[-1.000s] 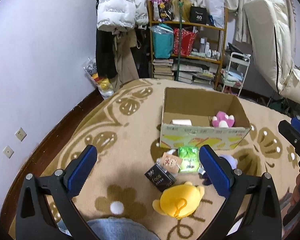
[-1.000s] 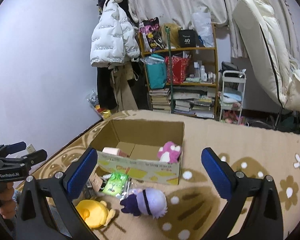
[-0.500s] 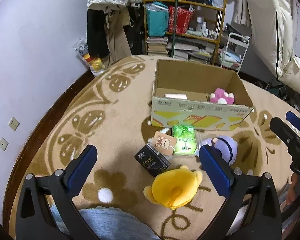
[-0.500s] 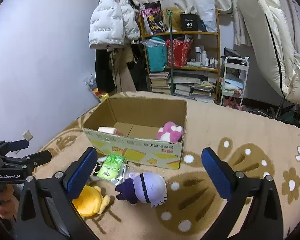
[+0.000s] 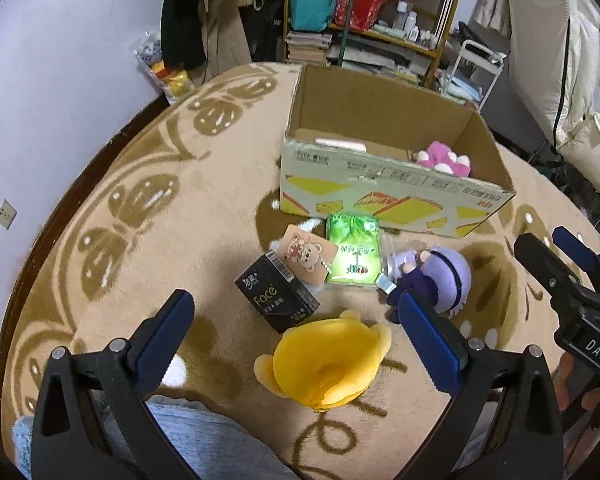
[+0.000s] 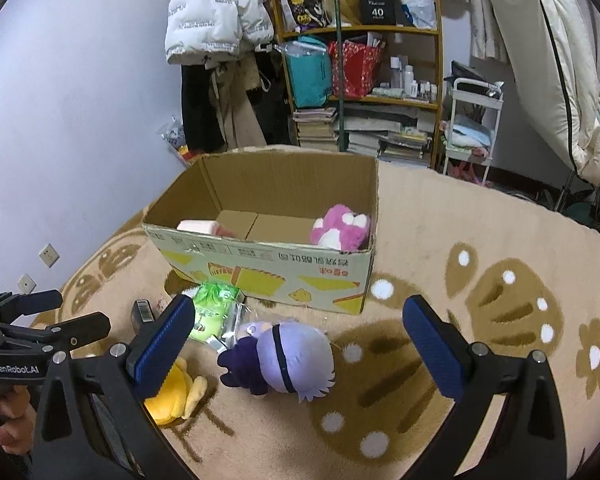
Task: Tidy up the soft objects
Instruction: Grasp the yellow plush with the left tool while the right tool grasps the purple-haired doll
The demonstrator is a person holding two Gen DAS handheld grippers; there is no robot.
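A yellow plush (image 5: pixel 332 364) lies on the carpet just ahead of my open, empty left gripper (image 5: pixel 300 340). A purple plush doll (image 6: pixel 288 356) lies between the fingers' line of my open, empty right gripper (image 6: pixel 296 344); it also shows in the left wrist view (image 5: pixel 440 276). An open cardboard box (image 6: pixel 268 258) stands behind them and holds a pink plush (image 6: pixel 340 232) and a pale pink packet (image 6: pixel 198 226). In front of the box lie a green tissue pack (image 5: pixel 354 256), a bear-print card pouch (image 5: pixel 306 260) and a black tissue pack (image 5: pixel 278 298).
The carpet (image 6: pixel 500 264) is tan with brown patterns. A shelf (image 6: pixel 360 80) full of books and bags, hung coats (image 6: pixel 220 60), a white trolley (image 6: pixel 472 128) and a cream recliner (image 6: pixel 560 72) stand behind the box. A wall (image 5: pixel 40 120) is on the left.
Both grippers have moved down and forward toward the toys on the carpet. The yellow plush and purple doll now look larger and closer. Both stay open.
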